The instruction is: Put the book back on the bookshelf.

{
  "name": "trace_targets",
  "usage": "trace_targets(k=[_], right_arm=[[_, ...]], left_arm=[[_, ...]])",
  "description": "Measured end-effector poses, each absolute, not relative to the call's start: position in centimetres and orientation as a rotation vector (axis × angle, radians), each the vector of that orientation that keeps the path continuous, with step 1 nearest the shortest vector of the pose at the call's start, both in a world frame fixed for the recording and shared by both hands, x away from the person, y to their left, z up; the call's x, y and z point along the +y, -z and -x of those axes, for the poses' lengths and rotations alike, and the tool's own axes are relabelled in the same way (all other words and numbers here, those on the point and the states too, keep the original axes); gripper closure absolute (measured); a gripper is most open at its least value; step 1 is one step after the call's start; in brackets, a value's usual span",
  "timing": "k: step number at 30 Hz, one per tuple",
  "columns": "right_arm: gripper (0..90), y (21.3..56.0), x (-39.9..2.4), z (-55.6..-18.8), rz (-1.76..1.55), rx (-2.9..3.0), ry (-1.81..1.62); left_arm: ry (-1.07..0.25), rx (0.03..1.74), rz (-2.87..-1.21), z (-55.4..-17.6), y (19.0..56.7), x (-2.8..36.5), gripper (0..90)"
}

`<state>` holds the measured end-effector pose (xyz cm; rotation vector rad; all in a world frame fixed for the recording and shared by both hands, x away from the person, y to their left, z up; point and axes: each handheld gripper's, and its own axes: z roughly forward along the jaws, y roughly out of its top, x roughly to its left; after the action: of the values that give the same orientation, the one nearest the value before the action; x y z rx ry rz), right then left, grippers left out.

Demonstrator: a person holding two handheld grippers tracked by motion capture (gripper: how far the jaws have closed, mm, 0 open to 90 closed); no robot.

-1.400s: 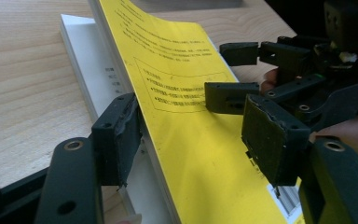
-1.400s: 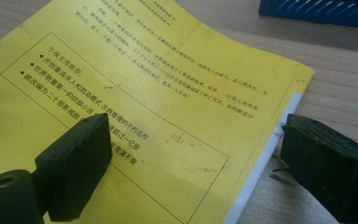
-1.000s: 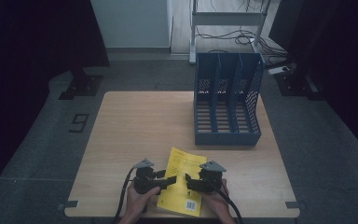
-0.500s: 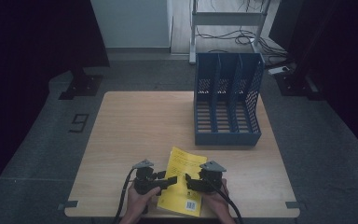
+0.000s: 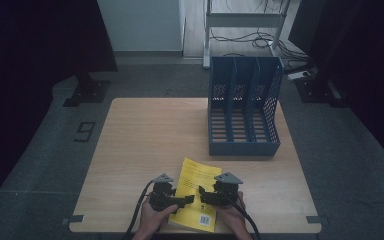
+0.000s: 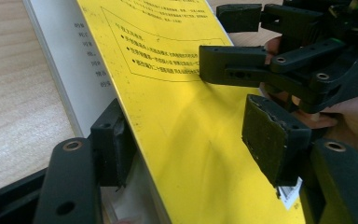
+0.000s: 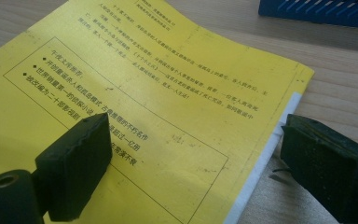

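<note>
Yellow and glossy, the cover of a thin paperback booklet (image 5: 196, 194) is seen lying flat near the front edge of the desk (image 5: 145, 135), whose top is pale wood-grain laminate with squared edges. Black printed text and a ruled box are carried on the cover, and a white barcode patch sits at its near corner.

The left hand-held gripper (image 5: 179, 201) is held at the booklet's left edge, its jaws standing wide: in the left gripper view one matte black pad (image 6: 114, 144) lies under the lifted yellow cover, against the white page below, while the other hangs above the cover, apart from it, so nothing is clamped.

The right hand-held gripper (image 5: 206, 196) is set at the opposite edge (its jaws also spread), one rough black pad (image 7: 77, 161) over the cover and the other off the page edge above the bare desk; no grip on the booklet is seen.

A blue perforated plastic file rack (image 5: 243, 107) with three upright slots stands at the far right, well apart from the booklet. Bare wood is left between them and across the whole left half.
</note>
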<state>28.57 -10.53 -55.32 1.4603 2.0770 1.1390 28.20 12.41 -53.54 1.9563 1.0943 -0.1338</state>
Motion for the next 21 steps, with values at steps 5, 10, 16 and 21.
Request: trace_targets(k=[5,10,16,21], right_arm=[[8.5,55.3,-10.6,-28.6,-1.461,2.078,-1.142],[8.8,55.3,-10.6,-28.6,-1.462,2.077,-1.144],[9.4,55.3,-10.6,-28.6,-1.465,2.073,-1.145],[11.0,55.3,-10.8,-28.5,-1.461,2.072,-1.151]], left_arm=[[0.111,1.085,-1.974,-28.3,53.5,12.2,37.8],[0.105,1.085,-1.983,-28.7,53.5,12.1,38.1],[0.082,1.081,-1.997,-29.1,53.4,11.7,38.3],[0.068,1.088,-2.005,-29.5,53.4,11.4,39.5]])
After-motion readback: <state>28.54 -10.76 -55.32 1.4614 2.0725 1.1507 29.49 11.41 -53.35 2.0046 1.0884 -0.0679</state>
